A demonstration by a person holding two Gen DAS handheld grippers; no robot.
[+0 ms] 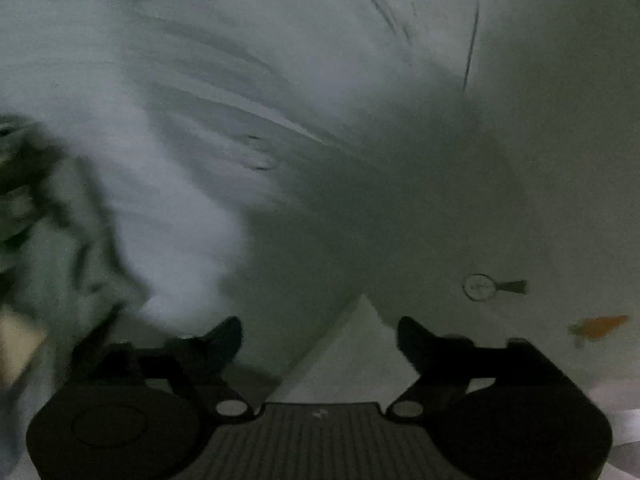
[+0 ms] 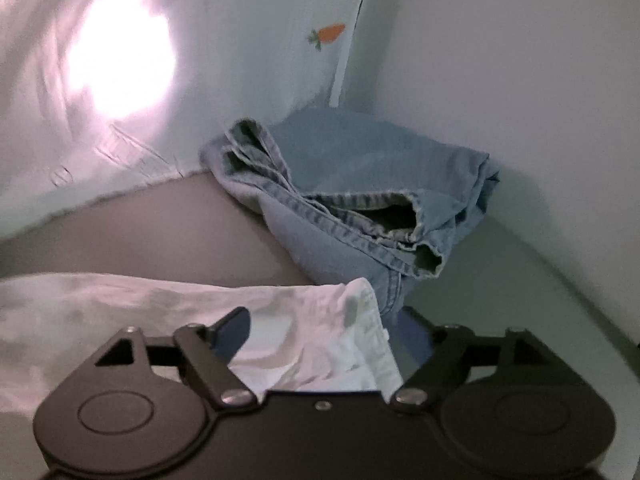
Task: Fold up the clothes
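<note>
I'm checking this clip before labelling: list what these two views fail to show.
- Left wrist view: motion blur smears the pale cloth; the garment type is unreadable.
- Left edge: a dark patterned item, cut off and blurred.
- Right wrist view: the white garment runs beneath the right gripper; its near part is hidden.

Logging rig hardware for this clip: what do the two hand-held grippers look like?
Both look alike: the left hand-held gripper and right hand-held gripper are black, with two round discs, silver pivot rivets, angular linkage arms and dark pointed fingers. The left shows a ribbed centre plate. No cables or sleeves visible.
</note>
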